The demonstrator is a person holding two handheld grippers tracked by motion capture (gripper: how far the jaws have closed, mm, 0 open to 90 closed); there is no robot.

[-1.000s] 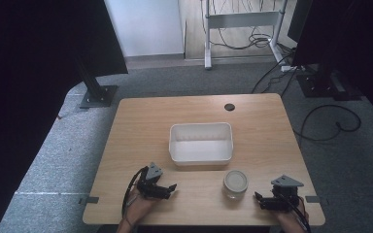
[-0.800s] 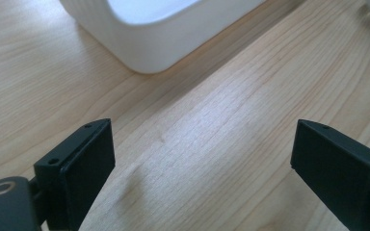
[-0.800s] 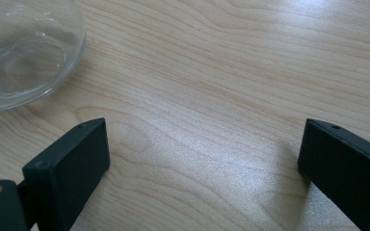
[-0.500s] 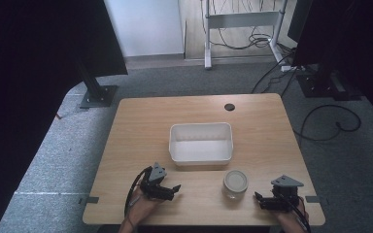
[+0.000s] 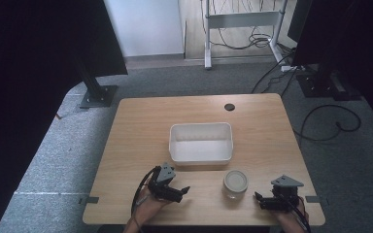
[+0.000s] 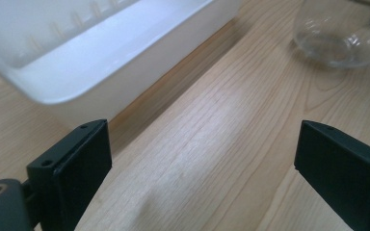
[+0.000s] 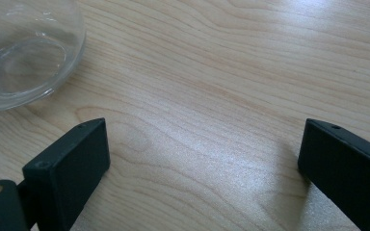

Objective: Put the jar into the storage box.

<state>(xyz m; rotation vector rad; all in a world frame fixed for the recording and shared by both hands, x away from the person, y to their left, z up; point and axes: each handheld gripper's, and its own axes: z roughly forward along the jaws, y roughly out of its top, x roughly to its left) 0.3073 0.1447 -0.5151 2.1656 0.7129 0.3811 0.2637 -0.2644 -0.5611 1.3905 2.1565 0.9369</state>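
A clear glass jar [image 5: 235, 183] with a pale lid stands near the table's front edge, just in front of a white rectangular tub [image 5: 200, 141]. My left gripper [image 5: 183, 191] rests open on the wood to the jar's left, pointing right. In the left gripper view the left gripper [image 6: 202, 159] holds nothing, with the tub [image 6: 77, 53] at upper left and the jar [image 6: 339, 33] at upper right. My right gripper [image 5: 258, 200] lies open to the jar's right, pointing left. In the right gripper view bare wood lies between the right gripper's [image 7: 204, 159] jaws, and the jar [image 7: 24, 53] sits at upper left.
The wooden table [image 5: 141, 126] has a small dark round hole [image 5: 229, 106] near its far edge. Black stands and loose cables lie on the grey carpet beyond and to the right of the table.
My left gripper has slid a little to the right, toward the jar. The right gripper, jar and tub have stayed put.
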